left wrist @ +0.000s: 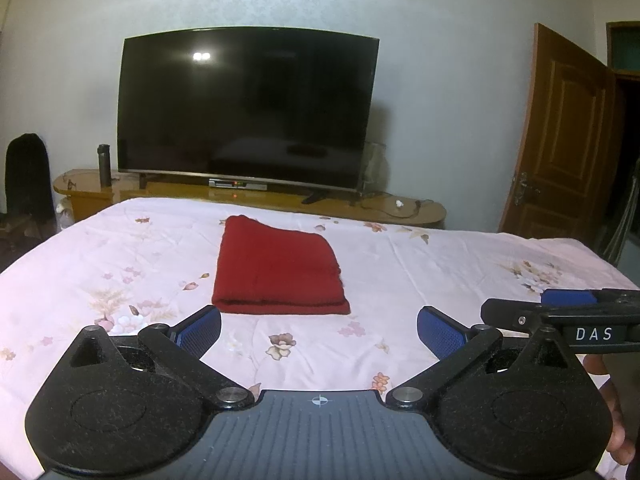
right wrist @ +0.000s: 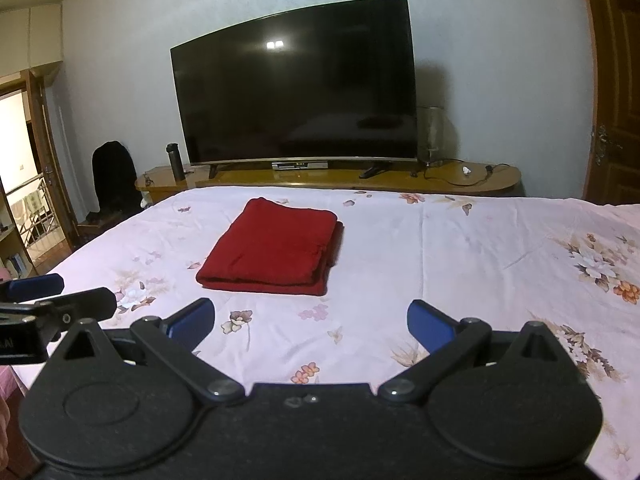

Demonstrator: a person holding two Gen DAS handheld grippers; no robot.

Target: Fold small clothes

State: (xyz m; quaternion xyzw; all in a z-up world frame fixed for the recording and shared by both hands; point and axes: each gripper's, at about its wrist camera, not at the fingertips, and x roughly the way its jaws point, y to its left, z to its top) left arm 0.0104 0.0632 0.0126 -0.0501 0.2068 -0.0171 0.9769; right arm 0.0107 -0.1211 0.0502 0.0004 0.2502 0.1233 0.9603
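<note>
Red folded garment (left wrist: 276, 268), seemingly knit, beyond both spread hand-held grippers (left wrist: 319, 330).

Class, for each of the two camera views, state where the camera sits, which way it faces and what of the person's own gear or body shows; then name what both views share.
Left wrist: sits on the left gripper, facing forward over the bed toward the television; its open blue-padded fingers, the right gripper and part of a hand show.
Right wrist: sits on the right gripper, facing the same way; its open fingers and the left gripper show at the left edge.
Shared: the folded red cloth, bed, television and wooden door.
</note>
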